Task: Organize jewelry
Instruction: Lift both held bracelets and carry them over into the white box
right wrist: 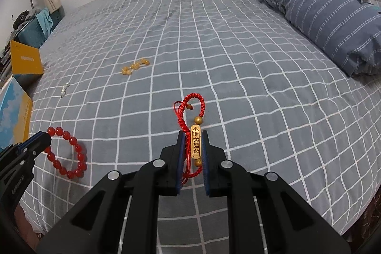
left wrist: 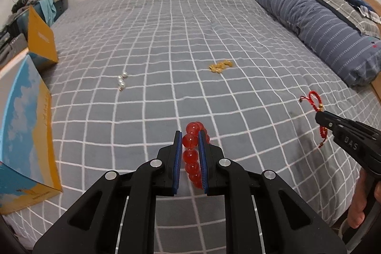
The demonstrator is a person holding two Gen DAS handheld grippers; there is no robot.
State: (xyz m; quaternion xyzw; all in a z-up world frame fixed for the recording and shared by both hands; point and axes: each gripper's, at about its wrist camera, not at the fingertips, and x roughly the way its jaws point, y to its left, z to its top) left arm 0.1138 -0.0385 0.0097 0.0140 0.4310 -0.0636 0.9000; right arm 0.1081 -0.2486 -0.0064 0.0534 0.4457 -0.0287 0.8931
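Across the grey checked bed (left wrist: 166,39) I see pearl earrings (left wrist: 122,82) and a gold bracelet (left wrist: 220,66) lying apart. My left claw (left wrist: 190,135) clamps the red bead bracelet (left wrist: 191,156); my right claw (right wrist: 193,135) grips the red cord bracelet (right wrist: 195,142). An open box (left wrist: 26,125) sits left, a striped pillow (left wrist: 321,25) right.

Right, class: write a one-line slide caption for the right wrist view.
Right gripper clamps a red braided cord bracelet with a gold inscribed bar above the grey checked bedsheet.
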